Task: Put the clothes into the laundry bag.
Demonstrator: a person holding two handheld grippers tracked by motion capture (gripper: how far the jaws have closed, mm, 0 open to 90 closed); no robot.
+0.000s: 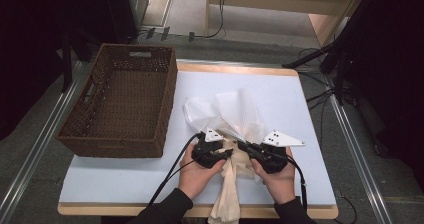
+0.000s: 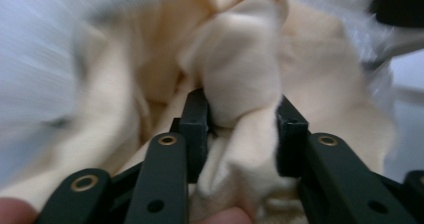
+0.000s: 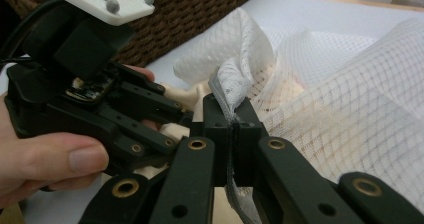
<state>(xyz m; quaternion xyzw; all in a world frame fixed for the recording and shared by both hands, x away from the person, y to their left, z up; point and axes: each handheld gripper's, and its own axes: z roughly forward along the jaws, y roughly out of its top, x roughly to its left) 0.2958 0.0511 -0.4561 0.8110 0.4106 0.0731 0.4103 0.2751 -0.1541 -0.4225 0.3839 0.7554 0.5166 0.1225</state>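
Observation:
A white mesh bag (image 1: 230, 111) lies on the pale tabletop with a cream cloth (image 1: 227, 194) coming out of its near end and hanging over the front edge. In the left gripper view, my left gripper (image 2: 242, 121) has a bunched fold of the cream cloth (image 2: 240, 69) pinched between its pads. My right gripper (image 3: 231, 119) is shut on the edge of the mesh bag (image 3: 325, 89), which stands up from between its jaws. Both grippers meet at the bag's mouth, the left gripper (image 1: 227, 151) just beside the right gripper (image 1: 245, 146).
A dark woven basket (image 1: 167, 109) with nothing in it stands at the left of the table (image 1: 125, 179), close to the bag. Cables trail from both grippers toward the front edge. Metal rails and dark stands flank the table.

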